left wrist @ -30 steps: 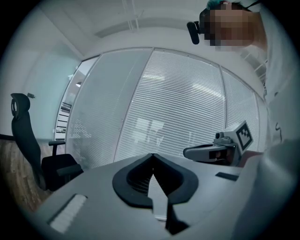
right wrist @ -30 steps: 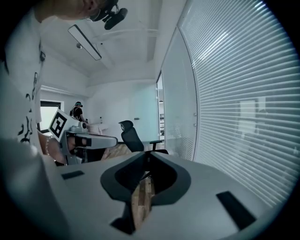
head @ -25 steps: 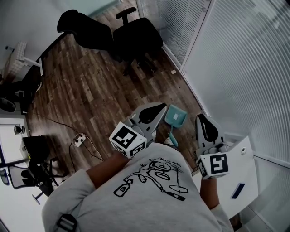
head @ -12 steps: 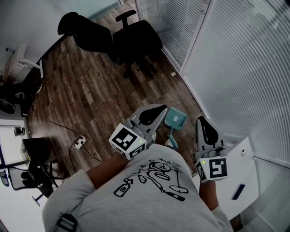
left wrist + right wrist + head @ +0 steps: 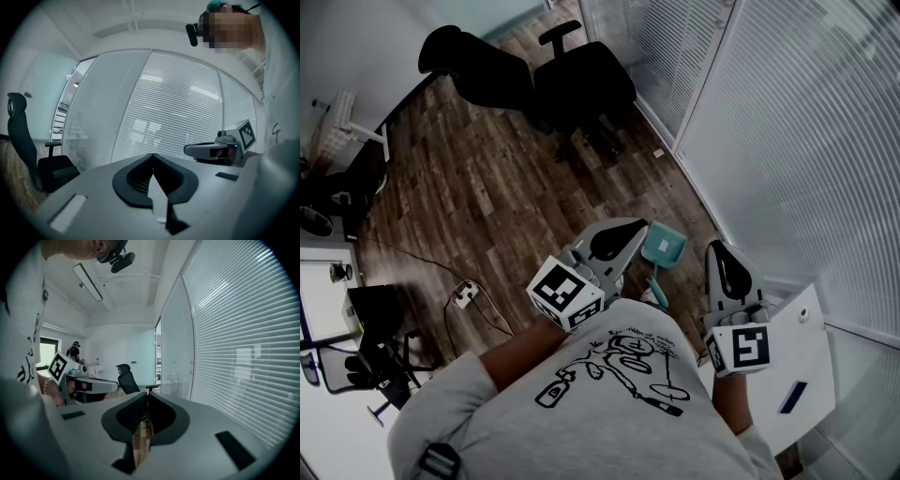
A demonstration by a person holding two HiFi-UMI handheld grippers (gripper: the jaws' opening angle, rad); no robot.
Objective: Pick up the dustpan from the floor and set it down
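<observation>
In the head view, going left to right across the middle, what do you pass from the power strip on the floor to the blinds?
power strip → left gripper → dustpan → right gripper → window blinds

Both forearms reach forward from the body. The left gripper (image 5: 636, 228) and the right gripper (image 5: 718, 249) are held side by side, apart, almost level (tilted slightly down). Jaws of both are pressed together, nothing between them.

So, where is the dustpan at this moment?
In the head view, the teal dustpan lies on the wooden floor near the blinds, between the left hand-held gripper and the right hand-held gripper.
</observation>
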